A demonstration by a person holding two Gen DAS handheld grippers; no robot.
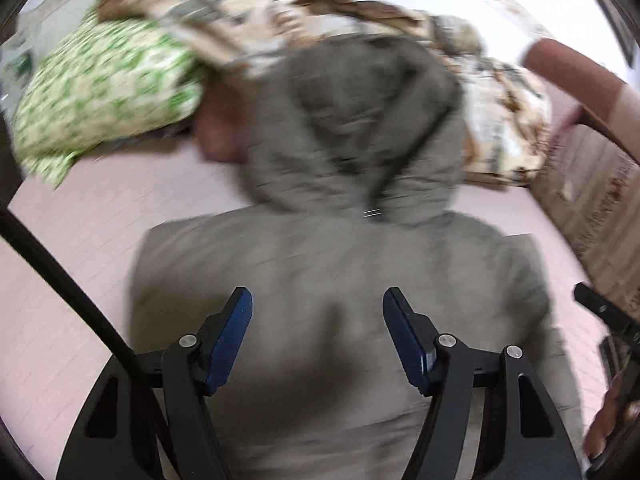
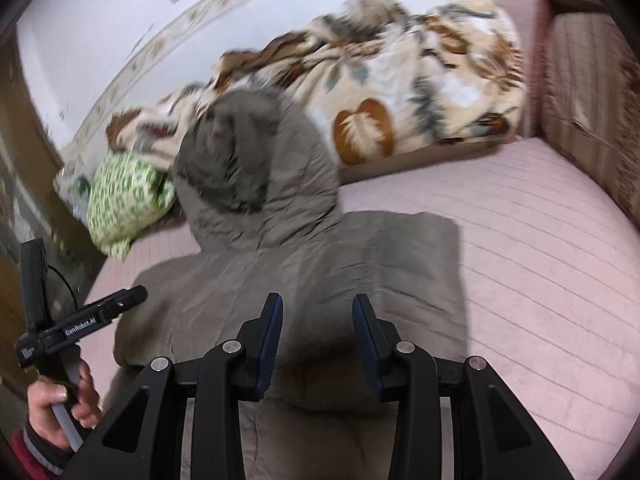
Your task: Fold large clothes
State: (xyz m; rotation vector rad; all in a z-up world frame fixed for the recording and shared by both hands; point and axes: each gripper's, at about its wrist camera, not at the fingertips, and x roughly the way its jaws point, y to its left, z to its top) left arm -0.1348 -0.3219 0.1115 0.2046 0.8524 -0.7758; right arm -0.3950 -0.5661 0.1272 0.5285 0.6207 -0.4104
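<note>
Jacket: I see a grey-brown hooded jacket (image 1: 320,280) lying flat on the pink bed (image 1: 80,280), hood (image 2: 248,160) at the far end, body running toward me under both grippers.
Left gripper: my left gripper (image 1: 317,308) has its jaws spread wide above the jacket's back and grips nothing; both blue pads (image 1: 230,340) are bare.
Right gripper: my right gripper (image 2: 318,312) also stands open, with a narrower gap, over the jacket's middle; nothing sits between its pads (image 2: 270,344).
Left hand: in the right wrist view I see the left hand (image 2: 64,400) on the handle at the near left.
Bedding: a leaf-print blanket (image 2: 400,92) is heaped at the far side of the bed, just beyond the hood.
Pillow: a green-patterned pillow (image 1: 104,96) lies at the far left, beside the hood.
Blur: both views are smeared, so I cannot make out seams or the zip.
</note>
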